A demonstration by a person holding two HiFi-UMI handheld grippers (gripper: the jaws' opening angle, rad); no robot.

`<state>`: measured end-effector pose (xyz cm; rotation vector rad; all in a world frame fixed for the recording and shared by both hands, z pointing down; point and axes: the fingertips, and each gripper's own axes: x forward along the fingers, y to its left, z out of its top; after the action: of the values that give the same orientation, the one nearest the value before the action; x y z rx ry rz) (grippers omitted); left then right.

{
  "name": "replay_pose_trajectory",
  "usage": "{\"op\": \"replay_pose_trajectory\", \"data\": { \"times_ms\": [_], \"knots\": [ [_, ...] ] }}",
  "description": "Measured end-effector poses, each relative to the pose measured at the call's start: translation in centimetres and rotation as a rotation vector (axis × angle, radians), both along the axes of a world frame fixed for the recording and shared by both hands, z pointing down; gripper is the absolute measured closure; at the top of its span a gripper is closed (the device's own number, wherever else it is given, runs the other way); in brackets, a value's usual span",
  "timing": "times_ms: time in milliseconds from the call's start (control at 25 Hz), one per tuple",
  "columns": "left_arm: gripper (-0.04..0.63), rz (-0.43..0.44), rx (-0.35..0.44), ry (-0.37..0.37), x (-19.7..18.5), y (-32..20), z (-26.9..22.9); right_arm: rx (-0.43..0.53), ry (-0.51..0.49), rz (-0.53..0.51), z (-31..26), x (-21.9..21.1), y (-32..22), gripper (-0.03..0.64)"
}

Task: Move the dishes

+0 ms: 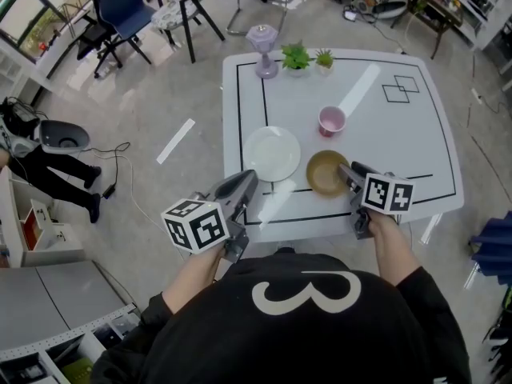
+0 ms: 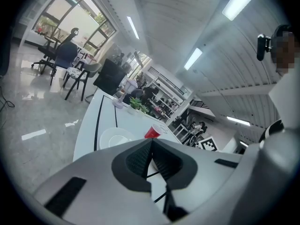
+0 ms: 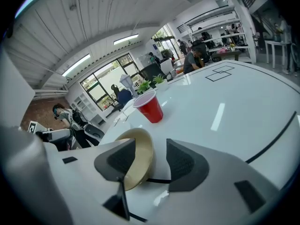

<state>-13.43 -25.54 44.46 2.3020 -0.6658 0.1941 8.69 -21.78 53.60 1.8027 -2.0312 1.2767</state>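
Observation:
A white plate (image 1: 272,154) lies on the white table (image 1: 400,134), and a tan bowl (image 1: 326,173) sits just right of it. Behind the bowl stands a red cup (image 1: 331,121). My right gripper (image 1: 346,172) is at the bowl's right rim. In the right gripper view it (image 3: 151,146) is open, and the bowl (image 3: 140,158) has its rim between the jaws, against the left pad and with a gap to the right pad. My left gripper (image 1: 250,178) hovers at the table's front edge, near the plate's front left. It (image 2: 151,142) is shut on nothing, with the plate (image 2: 112,137) beyond it.
A purple stand (image 1: 262,50) and two small potted plants (image 1: 296,57) (image 1: 323,58) stand at the table's far edge. Black lines mark the tabletop. Chairs (image 1: 120,14) stand on the floor at the back left, and a person (image 1: 48,162) is at the far left.

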Motion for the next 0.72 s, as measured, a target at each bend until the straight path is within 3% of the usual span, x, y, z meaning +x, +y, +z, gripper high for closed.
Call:
{"op": "replay_pose_trajectory", "data": {
  "times_ms": [200,360,480,720],
  "knots": [
    [0.594,-0.004,0.022,-0.003,0.8,1.6,-1.1,0.090,0.017,-0.043,-1.8,0.7,0.8,0.347],
    [0.593,-0.007,0.048,0.000,1.4,3.4,-3.0,0.246,0.069,-0.126,-6.0,0.8,1.8,0.332],
    [0.594,0.001,0.071,0.010,2.3,5.3,-4.9,0.367,0.069,-0.207,-9.8,0.1,3.6,0.364],
    [0.594,0.055,0.179,0.024,4.4,10.0,-9.0,0.574,0.014,-0.349,-16.1,-2.5,8.9,0.531]
  ]
}}
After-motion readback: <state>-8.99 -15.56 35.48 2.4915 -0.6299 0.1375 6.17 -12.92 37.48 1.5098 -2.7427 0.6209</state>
